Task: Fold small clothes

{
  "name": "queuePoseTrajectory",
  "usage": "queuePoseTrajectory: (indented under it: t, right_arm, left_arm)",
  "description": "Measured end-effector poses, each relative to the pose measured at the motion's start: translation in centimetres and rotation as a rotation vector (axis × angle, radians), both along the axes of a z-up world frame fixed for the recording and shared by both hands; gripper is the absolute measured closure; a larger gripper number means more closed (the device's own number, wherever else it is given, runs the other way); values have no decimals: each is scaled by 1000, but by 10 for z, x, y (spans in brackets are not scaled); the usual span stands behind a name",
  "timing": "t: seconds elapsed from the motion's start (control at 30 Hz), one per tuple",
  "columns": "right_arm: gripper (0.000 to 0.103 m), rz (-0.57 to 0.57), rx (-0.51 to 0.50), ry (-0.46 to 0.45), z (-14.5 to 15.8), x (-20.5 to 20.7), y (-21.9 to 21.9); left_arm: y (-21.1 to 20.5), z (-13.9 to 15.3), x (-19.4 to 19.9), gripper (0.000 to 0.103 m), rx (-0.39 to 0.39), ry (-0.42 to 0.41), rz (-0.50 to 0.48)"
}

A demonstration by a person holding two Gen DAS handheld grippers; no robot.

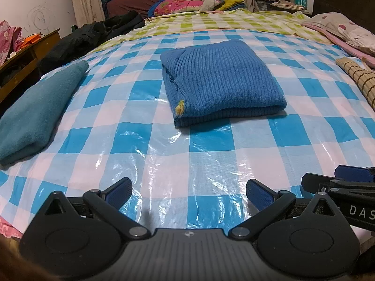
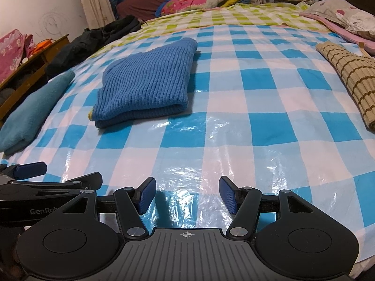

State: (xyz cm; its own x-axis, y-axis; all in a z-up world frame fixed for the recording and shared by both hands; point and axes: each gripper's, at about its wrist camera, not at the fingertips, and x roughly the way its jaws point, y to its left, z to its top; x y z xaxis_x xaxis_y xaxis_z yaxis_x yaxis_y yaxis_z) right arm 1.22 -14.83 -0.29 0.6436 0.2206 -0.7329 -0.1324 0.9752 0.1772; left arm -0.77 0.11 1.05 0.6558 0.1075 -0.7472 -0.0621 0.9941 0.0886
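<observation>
A blue ribbed knit garment (image 1: 220, 79) lies folded into a rectangle on the blue-and-white checked plastic sheet (image 1: 164, 154) covering the bed; it also shows in the right wrist view (image 2: 150, 82). My left gripper (image 1: 188, 193) is open and empty, low over the sheet near the front edge, well short of the garment. My right gripper (image 2: 187, 194) is open and empty beside it, to the right. The right gripper shows at the left view's right edge (image 1: 339, 180); the left gripper shows at the right view's left edge (image 2: 35, 175).
A folded teal cloth (image 1: 39, 110) lies at the left. A beige striped cloth (image 2: 346, 75) lies at the right. Dark clothes (image 1: 89, 39), a pile of colourful clothes (image 1: 199, 2) and a pillow (image 2: 342, 14) lie farther back. A wooden cabinet (image 1: 25, 56) stands left.
</observation>
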Motion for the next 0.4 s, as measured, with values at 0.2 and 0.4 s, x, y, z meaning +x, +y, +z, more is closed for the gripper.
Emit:
queuePoseTrajectory:
  t: [0.2, 0.4]
  right_arm:
    - [43, 0, 4, 0, 0, -1, 1]
    - [43, 0, 3, 0, 0, -1, 1]
  left_arm:
    - [0, -1, 0, 0, -4, 0, 4]
    - [0, -2, 1, 0, -11, 15, 11]
